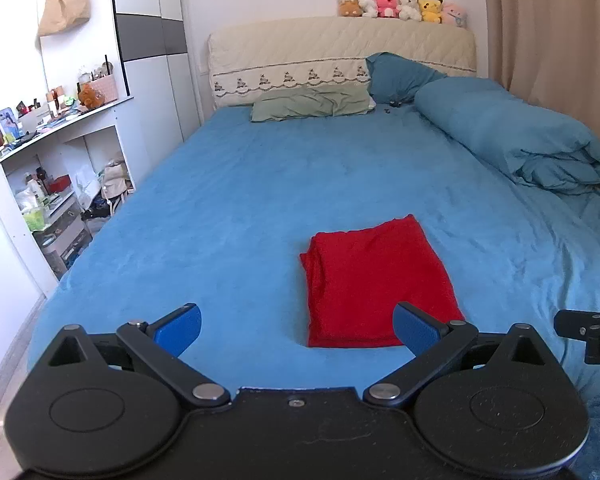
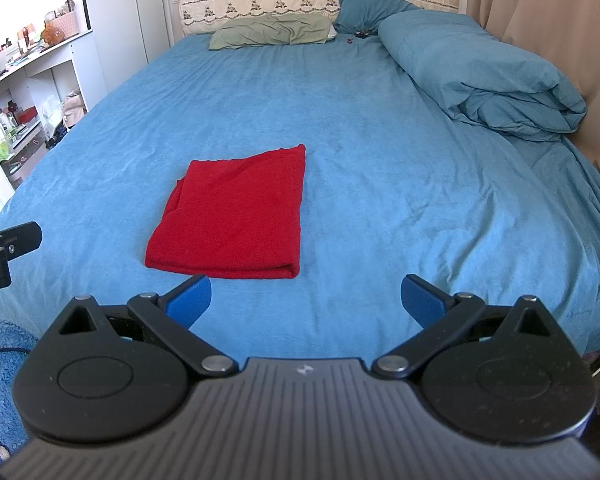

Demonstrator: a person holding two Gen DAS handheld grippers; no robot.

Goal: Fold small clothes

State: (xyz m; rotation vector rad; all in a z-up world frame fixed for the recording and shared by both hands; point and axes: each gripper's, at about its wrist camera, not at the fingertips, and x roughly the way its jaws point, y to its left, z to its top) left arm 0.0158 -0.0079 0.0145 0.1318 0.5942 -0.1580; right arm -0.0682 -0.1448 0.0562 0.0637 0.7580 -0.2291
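The left hand-held gripper (image 1: 296, 330) and right hand-held gripper (image 2: 305, 300) hover over the bed's (image 2: 380, 160) near edge, fingers spread wide apart, holding nothing. The red garment (image 2: 232, 216) lies folded into a neat rectangle near that edge, seemingly in several layers. A rolled blue duvet (image 2: 480, 76) lies along the right edge.

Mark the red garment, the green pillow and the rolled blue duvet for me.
red garment (image 2: 236, 216), right wrist view, middle of its folded top layer.
green pillow (image 2: 272, 32), right wrist view, centre of the pillow.
rolled blue duvet (image 1: 500, 132), left wrist view, upper side of the roll.
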